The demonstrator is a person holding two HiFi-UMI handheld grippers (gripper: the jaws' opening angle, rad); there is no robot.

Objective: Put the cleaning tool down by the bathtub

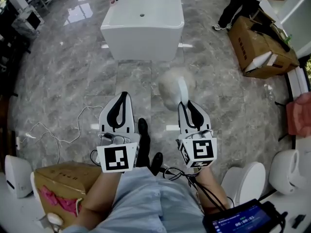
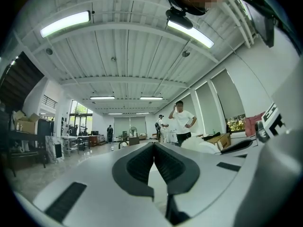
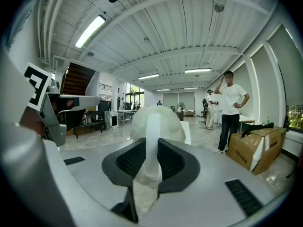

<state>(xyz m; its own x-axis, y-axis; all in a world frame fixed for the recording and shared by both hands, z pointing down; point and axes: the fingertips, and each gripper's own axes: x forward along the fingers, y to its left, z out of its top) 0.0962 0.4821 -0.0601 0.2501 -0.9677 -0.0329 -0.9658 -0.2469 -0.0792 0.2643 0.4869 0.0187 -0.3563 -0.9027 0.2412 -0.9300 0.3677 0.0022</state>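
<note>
My right gripper [image 1: 183,102] is shut on the white handle of the cleaning tool, a fluffy white duster [image 1: 171,87] whose puffy head sticks out ahead of the jaws over the marble floor. In the right gripper view the handle [image 3: 152,141] runs up between the dark pads to the fluffy head [image 3: 155,122]. The white bathtub [image 1: 143,28] stands ahead on the floor, a short way beyond the duster. My left gripper [image 1: 124,95] is held level beside the right one, its jaws shut with nothing between them [image 2: 154,157].
A person in a white shirt [image 1: 243,1] stands at the far right by an open cardboard box [image 1: 260,47]. A white cable [image 1: 58,135] lies on the floor at left. A cardboard box [image 1: 63,181] sits near left, white fixtures [image 1: 248,181] near right.
</note>
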